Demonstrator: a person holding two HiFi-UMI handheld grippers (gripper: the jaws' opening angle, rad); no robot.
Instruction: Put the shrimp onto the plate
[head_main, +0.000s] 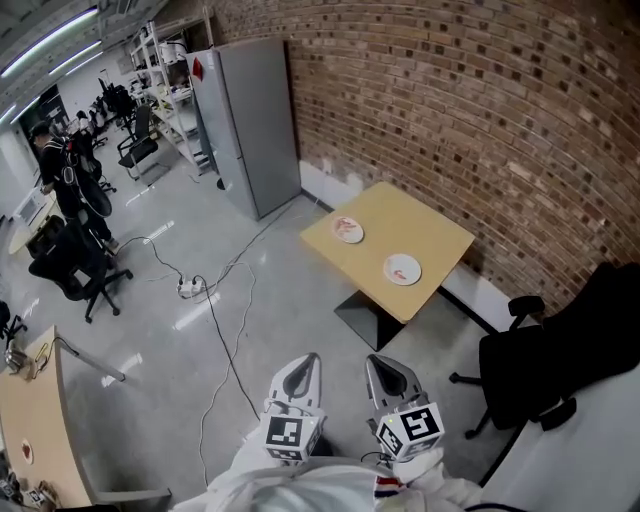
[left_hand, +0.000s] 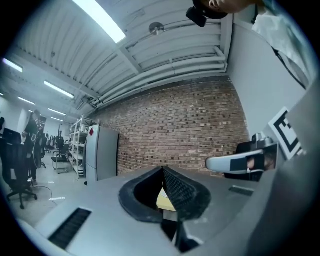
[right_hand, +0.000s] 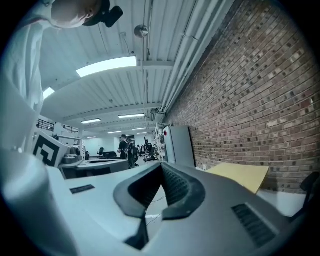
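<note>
A small yellow table (head_main: 400, 225) stands by the brick wall, well ahead of me. Two white plates lie on it: one at its left (head_main: 348, 230), one nearer the right (head_main: 402, 269). Each bears something pink-red, too small to tell apart. My left gripper (head_main: 311, 358) and right gripper (head_main: 370, 360) are held side by side low in the head view, above the floor and far short of the table. Both are shut with nothing in them. The table (left_hand: 165, 200) shows as a yellow patch behind the left gripper (left_hand: 162, 170). The right gripper (right_hand: 161, 165) has the table (right_hand: 240, 175) at its right.
A tall grey cabinet (head_main: 250, 125) stands left of the table by the wall. Cables and a power strip (head_main: 190, 287) lie on the floor. Black office chairs stand at right (head_main: 560, 350) and left (head_main: 75, 270). A person (head_main: 55, 165) stands far left. A wooden desk (head_main: 30, 410) is at bottom left.
</note>
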